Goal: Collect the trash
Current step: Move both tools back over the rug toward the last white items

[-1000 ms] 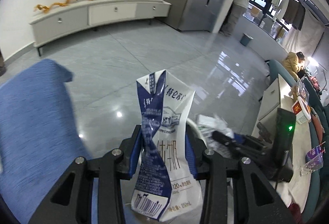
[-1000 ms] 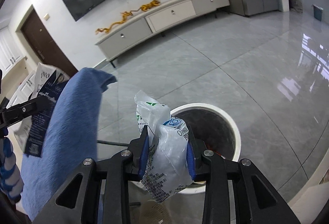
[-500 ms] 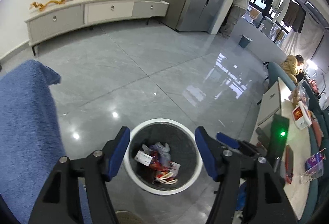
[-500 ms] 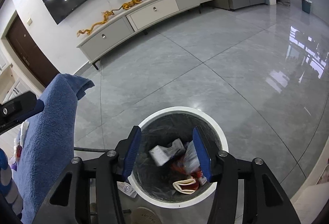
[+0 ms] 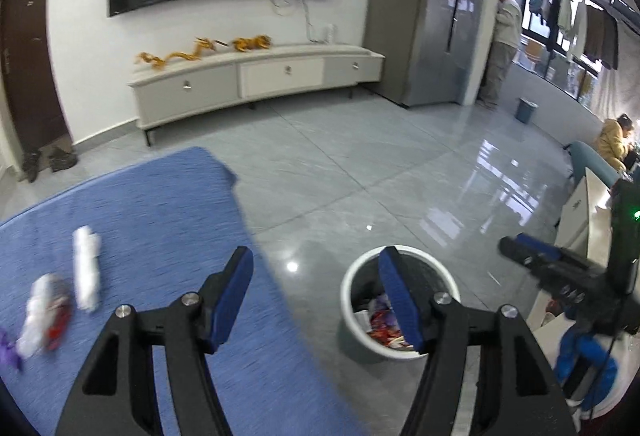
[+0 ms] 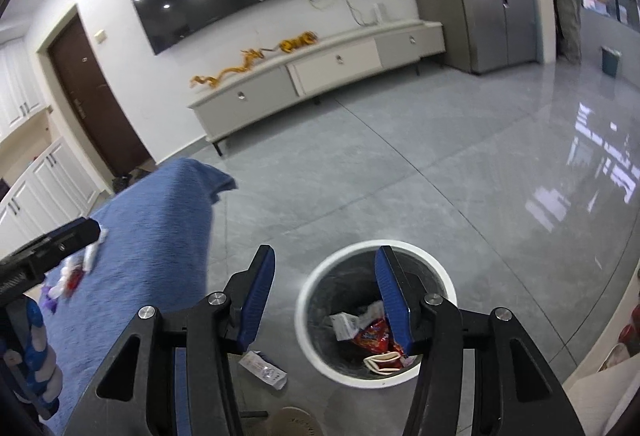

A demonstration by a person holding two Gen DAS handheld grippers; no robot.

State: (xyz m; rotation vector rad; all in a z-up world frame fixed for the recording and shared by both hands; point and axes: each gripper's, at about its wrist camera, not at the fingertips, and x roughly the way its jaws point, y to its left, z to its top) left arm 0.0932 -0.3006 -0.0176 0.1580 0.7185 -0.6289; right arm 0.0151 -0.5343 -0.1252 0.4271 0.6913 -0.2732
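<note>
On the far left, crumpled white and red scraps (image 5: 48, 310) lie on the blue cloth (image 5: 152, 220), with a white roll (image 5: 86, 274) just beside them. The left gripper (image 5: 316, 296) hangs above the cloth's edge, its blue-padded jaws spread wide and holding nothing. To its right the white bin (image 5: 348, 300) stands on the grey tiled floor (image 5: 360, 172), with wrappers (image 5: 380, 320) inside it.

In the right wrist view, the same scraps (image 6: 74, 276) sit on the cloth (image 6: 160, 228) at the left. A small white packet (image 6: 264, 368) lies on the floor (image 6: 440, 188) just beside the bin (image 6: 308, 292). The right gripper (image 6: 324, 296) is also wide open and empty, over the bin's left rim. A red wrapper (image 6: 370, 336) and white papers rest in the bin.
</note>
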